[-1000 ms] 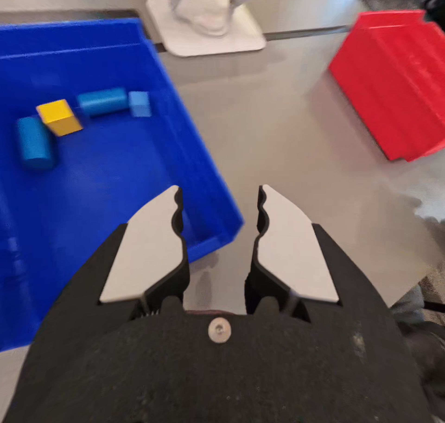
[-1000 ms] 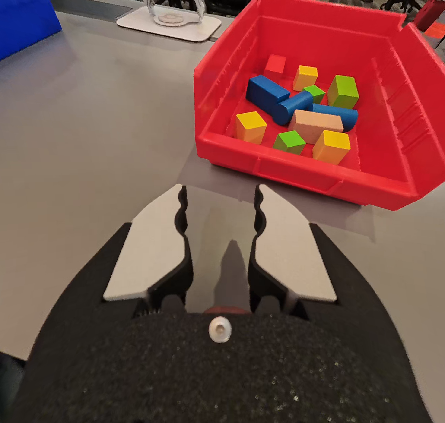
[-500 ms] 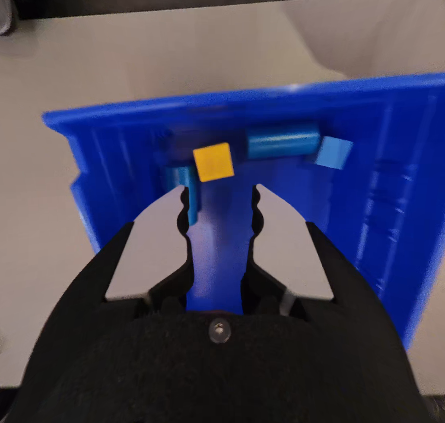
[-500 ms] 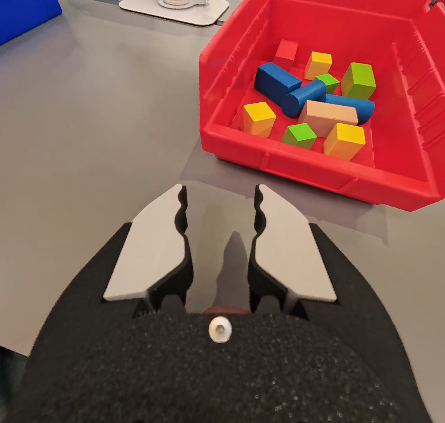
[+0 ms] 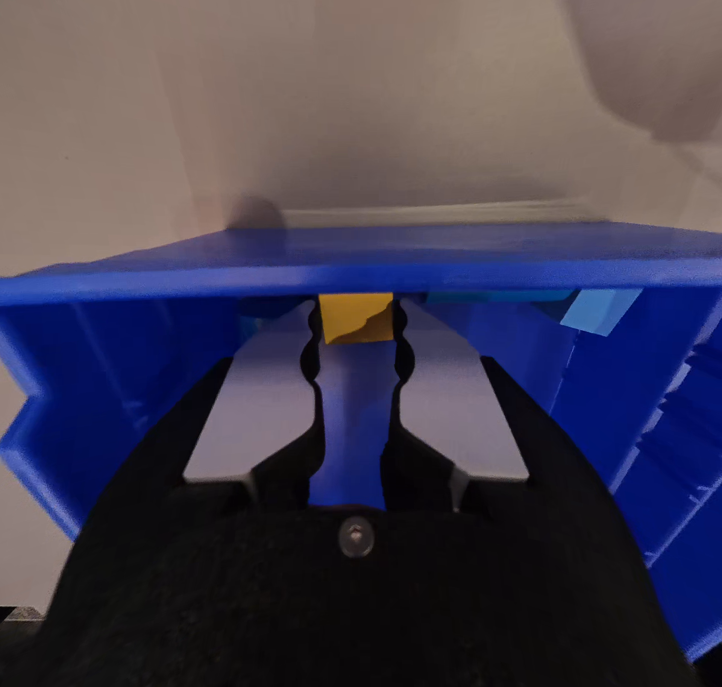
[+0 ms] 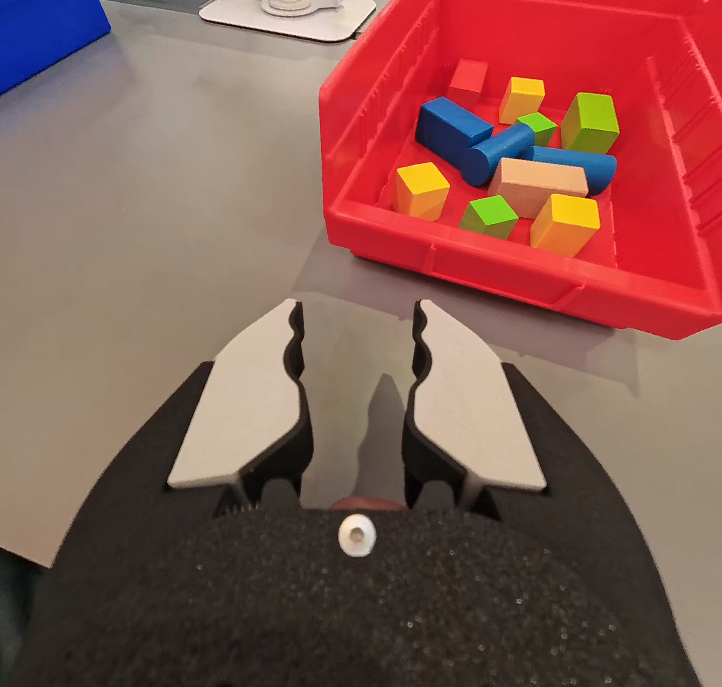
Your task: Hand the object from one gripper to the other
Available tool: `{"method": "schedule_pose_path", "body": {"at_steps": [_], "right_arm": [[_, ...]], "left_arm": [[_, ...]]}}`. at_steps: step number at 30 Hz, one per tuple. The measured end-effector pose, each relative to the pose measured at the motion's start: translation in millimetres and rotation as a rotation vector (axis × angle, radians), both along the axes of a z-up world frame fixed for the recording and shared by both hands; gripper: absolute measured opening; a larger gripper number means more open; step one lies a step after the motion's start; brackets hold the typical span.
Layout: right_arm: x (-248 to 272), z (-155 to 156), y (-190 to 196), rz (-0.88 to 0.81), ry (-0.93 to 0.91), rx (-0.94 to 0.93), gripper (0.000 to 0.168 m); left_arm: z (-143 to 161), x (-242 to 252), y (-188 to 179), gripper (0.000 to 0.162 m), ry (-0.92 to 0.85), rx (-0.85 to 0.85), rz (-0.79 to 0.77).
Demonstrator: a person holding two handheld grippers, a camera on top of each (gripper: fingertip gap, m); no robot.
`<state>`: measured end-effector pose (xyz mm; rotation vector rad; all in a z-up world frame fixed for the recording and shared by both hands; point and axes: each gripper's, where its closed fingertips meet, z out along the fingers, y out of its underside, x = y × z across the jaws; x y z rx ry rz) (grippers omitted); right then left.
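Observation:
In the left wrist view my left gripper (image 5: 353,310) reaches into the blue bin (image 5: 351,273). Its fingertips stand on both sides of a yellow cube (image 5: 347,322) at the bin's far wall and touch it. The cube's top is hidden under the bin's rim. In the right wrist view my right gripper (image 6: 357,308) is open and empty, low over the grey table (image 6: 156,199), short of the red bin (image 6: 488,273). The red bin holds several yellow, green, blue, red and tan blocks.
A light blue block (image 5: 597,312) and a blue cylinder (image 5: 488,297) lie right of the yellow cube, and another blue cylinder (image 5: 250,322) lies left of it. In the right wrist view the blue bin (image 6: 43,23) is far left and a white stand base (image 6: 289,11) stands behind.
My left gripper has swung from the table edge into the blue bin, moved up to the yellow cube and narrowed onto it. My right gripper has edged slightly toward the red bin.

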<state>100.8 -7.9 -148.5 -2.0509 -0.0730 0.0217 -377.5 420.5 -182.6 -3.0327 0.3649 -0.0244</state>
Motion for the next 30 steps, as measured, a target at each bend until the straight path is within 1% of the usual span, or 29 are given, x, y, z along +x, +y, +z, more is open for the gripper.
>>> {"method": "schedule_pose_path", "body": {"at_steps": [3,5,7,10,14,16,18,19,21,25,28,30], "right_arm": [[0,0,0,0.000,0.003,0.001,0.053],[0,2,-1,0.001,0.009,0.004,0.053],[-2,6,-1,0.006,0.014,0.021,0.053],[-4,12,0,0.028,0.000,0.058,0.054],[-18,32,15,0.124,-0.003,0.137,0.055],[-34,48,28,0.200,-0.012,0.196,0.056],[-59,67,42,0.298,-0.006,0.254,0.058],[-76,75,49,0.358,0.001,0.281,0.059],[-112,91,63,0.487,0.003,0.314,0.062],[-185,118,80,0.744,0.024,0.359,0.064],[-221,132,86,0.861,0.047,0.382,0.063],[-232,134,89,0.902,0.052,0.381,0.063]], "left_arm": [[4,9,-6,0.034,-0.080,-0.009,-0.030],[14,13,-10,0.034,-0.138,0.021,-0.038],[31,17,-18,0.034,-0.217,0.076,-0.063],[68,37,-45,0.034,-0.451,0.165,-0.124],[131,78,-118,0.034,-0.828,0.242,-0.244],[162,104,-164,0.034,-1.051,0.242,-0.291],[184,132,-207,0.034,-1.255,0.204,-0.311],[189,145,-226,0.034,-1.331,0.184,-0.308],[188,172,-258,0.034,-1.453,0.121,-0.282],[179,223,-313,0.033,-1.673,-0.133,-0.233],[171,245,-337,0.033,-1.735,-0.272,-0.208],[174,251,-345,0.033,-1.767,-0.305,-0.214]]}}
